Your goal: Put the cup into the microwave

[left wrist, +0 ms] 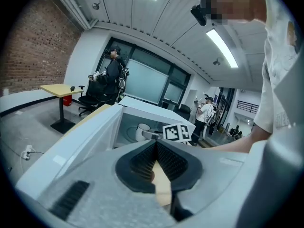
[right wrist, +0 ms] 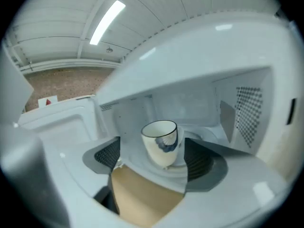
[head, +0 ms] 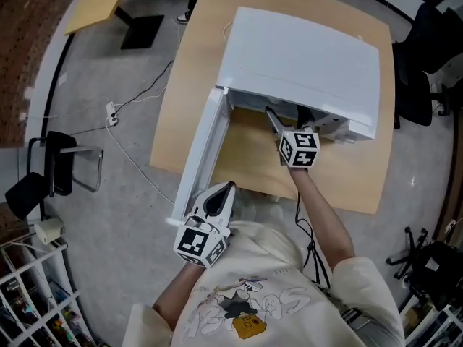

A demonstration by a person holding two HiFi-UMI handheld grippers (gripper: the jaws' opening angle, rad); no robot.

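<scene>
The white microwave stands on a wooden table with its door swung open to the left. Inside, a white cup with a blue mark stands upright on the turntable; the left gripper view also shows the cup. My right gripper reaches into the opening, open, its pads on either side of the cup with gaps. In the head view the right gripper sits at the cavity mouth. My left gripper hovers by the door's near end, shut with nothing in it.
A black chair and a cable are on the floor at the left. An office chair stands to the right of the table. A second desk is at the far left. People stand in the background.
</scene>
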